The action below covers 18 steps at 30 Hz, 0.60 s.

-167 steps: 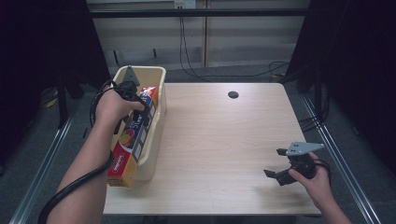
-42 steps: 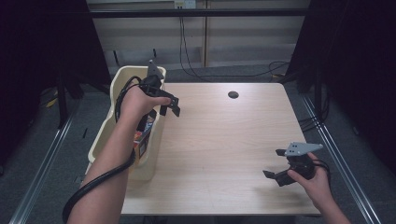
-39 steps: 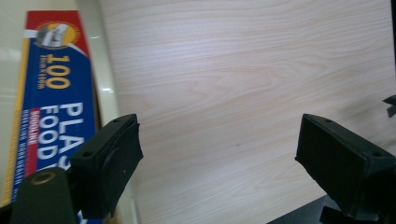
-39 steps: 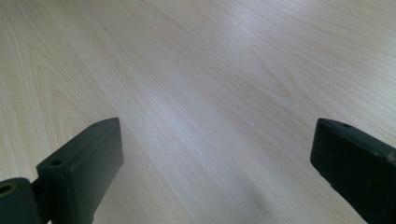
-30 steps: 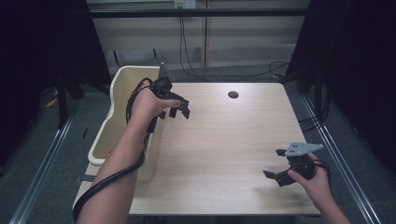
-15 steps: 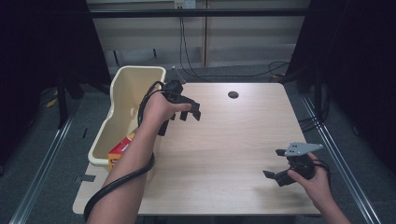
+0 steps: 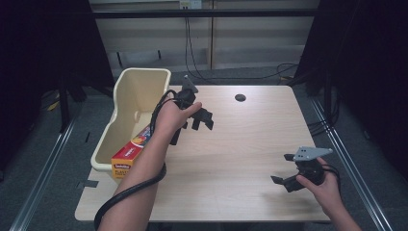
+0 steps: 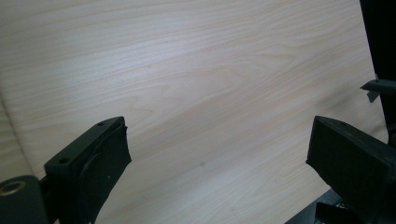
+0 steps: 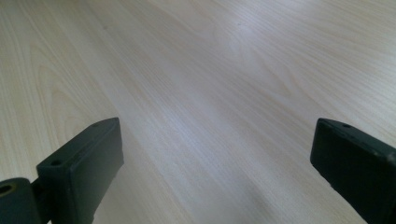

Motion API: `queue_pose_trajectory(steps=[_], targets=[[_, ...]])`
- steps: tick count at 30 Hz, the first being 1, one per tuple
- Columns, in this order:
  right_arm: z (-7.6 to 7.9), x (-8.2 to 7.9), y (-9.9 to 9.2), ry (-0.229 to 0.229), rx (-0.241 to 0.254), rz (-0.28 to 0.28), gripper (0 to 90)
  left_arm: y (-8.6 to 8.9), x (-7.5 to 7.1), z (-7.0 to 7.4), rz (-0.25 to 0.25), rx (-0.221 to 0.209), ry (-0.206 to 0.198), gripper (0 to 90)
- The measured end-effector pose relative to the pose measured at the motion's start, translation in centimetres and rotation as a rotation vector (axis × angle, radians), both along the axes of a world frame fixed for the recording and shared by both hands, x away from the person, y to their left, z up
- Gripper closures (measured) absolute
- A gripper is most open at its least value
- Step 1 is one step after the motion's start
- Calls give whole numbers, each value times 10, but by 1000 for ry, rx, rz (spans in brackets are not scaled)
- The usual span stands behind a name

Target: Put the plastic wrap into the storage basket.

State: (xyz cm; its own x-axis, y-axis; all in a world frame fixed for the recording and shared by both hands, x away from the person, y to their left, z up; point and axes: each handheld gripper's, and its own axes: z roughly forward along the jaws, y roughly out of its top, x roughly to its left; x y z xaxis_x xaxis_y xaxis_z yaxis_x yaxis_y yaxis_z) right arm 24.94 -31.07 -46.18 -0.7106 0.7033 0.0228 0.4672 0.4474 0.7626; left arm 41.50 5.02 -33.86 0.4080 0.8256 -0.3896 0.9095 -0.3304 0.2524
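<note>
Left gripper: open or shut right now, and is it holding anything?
Open and empty. The left gripper has just been opening; its jaws stand wide apart over the bare table.

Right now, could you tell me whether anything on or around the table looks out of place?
Yes: the cream bin hangs off the table's left edge, tipped up, with the long orange box poking out of its near end.

We see a long red and orange box (image 7: pixel 131 153) lying lengthwise in the cream plastic bin (image 7: pixel 126 108), its near end at the bin's front wall. Both sit to the left of our left jaws, well apart from the right jaws.
</note>
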Motion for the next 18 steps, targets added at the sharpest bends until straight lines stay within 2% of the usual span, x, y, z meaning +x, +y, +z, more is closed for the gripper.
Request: queue_pose_trajectory(steps=[5,6,7,18], targets=[[0,0,0,0,0,1,24,-6,-3,-5,-29,-3,1,54],[0,0,0,0,0,0,24,-8,-4,-7,-21,-12,3,54],[0,0,0,0,0,0,24,-9,-4,-7,-33,1,4,55],[-1,0,0,4,-3,-3,24,-19,-9,-22,-62,-15,8,59]])
